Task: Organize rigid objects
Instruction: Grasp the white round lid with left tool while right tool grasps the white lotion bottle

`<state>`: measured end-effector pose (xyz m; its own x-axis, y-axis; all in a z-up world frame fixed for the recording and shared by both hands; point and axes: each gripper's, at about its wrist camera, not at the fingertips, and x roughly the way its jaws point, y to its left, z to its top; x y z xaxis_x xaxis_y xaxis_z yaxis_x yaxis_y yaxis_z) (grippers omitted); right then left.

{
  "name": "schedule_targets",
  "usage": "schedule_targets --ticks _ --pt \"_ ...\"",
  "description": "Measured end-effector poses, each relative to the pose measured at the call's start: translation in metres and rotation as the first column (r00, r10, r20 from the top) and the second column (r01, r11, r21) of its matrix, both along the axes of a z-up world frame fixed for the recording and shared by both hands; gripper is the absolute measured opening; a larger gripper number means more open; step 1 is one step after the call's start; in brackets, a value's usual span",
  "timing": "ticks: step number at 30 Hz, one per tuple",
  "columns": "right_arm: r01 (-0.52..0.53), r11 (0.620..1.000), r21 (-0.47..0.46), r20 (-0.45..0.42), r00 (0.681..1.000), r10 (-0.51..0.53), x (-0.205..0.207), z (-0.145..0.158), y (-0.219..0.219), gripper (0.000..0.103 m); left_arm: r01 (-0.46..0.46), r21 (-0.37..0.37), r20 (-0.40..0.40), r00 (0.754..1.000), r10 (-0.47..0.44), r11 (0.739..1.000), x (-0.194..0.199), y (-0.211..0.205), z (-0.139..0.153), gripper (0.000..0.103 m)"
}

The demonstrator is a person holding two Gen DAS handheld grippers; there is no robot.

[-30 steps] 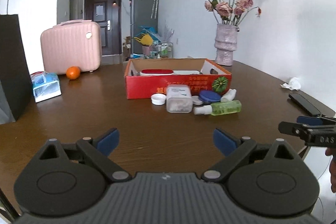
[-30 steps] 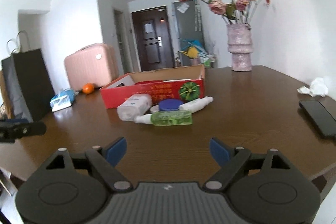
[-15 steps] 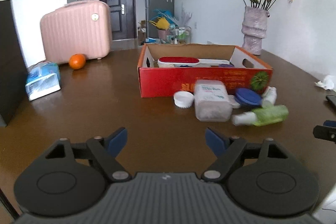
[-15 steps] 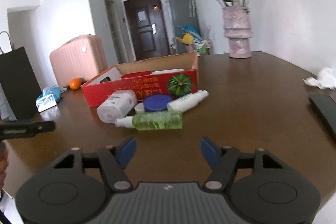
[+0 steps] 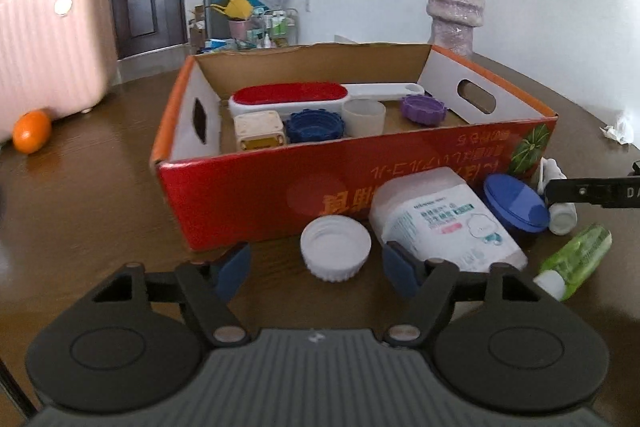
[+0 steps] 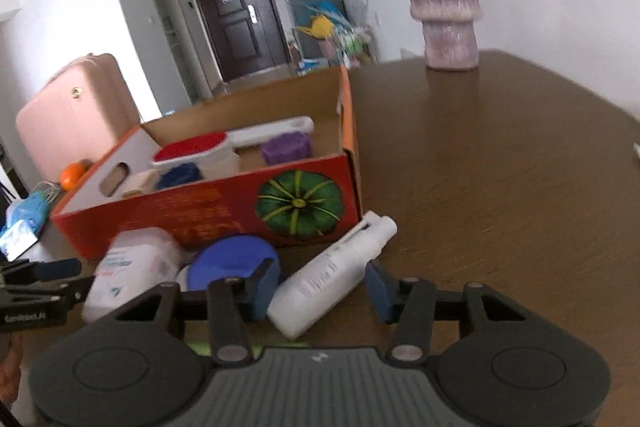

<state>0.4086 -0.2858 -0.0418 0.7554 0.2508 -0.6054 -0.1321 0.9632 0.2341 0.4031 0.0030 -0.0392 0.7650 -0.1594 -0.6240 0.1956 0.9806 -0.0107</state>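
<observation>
White bottle point(image 6: 334, 275) between closing right gripper point(image 6: 322, 289) jaws, untouched.

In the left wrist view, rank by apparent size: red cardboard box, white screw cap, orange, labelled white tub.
1. red cardboard box
2. labelled white tub
3. white screw cap
4. orange

The cap lies nearer the camera than the orange, so their order is unsure.

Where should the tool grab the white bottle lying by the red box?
Across the middle of the white plastic bottle, coming from above its near end. It lies flat on the brown table, angled toward the red cardboard box, its round sides free for the right tool.
</observation>
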Motion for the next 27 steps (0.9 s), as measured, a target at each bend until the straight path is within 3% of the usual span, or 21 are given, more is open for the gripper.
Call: schedule_targets --ticks 1,2,3,8,14,19,27 --pt "-0.004 1.0 -0.016 0.008 1.0 0.004 0.001 -0.002 0.002 0.049 0.004 -0.006 0.003 1.0 -0.004 1.0 0.002 0.0 -0.001 0.069" --pt "-0.006 0.999 -0.04 0.013 1.0 0.007 0.002 -0.003 0.004 0.049 0.004 -0.013 0.001 1.0 -0.004 1.0 0.004 0.0 -0.003 0.06" --pt "-0.006 0.998 -0.069 0.013 1.0 0.006 0.003 -0.004 0.006 0.046 0.005 -0.01 -0.007 1.0 -0.005 1.0 0.006 0.0 -0.004 0.042" --pt "-0.017 0.982 -0.186 0.018 1.0 0.021 -0.004 -0.001 0.001 0.035 0.034 0.03 0.011 0.999 -0.034 0.999 -0.003 -0.008 -0.001 0.041" --pt "-0.004 0.973 -0.233 -0.02 1.0 -0.001 -0.017 -0.005 -0.02 0.034 -0.053 0.007 0.02 0.998 0.053 0.999 -0.035 0.003 0.009 0.041" --pt "0.006 0.977 -0.215 0.005 1.0 -0.005 -0.035 -0.007 -0.027 0.031 -0.115 -0.02 0.024 0.993 0.115 0.993 -0.074 0.01 0.02 0.04" --pt "0.038 0.984 -0.172 0.139 0.99 -0.014 -0.102 0.017 -0.042 0.031 -0.146 -0.066 0.056 0.987 0.15 0.987 -0.145 0.01 0.039 0.04"
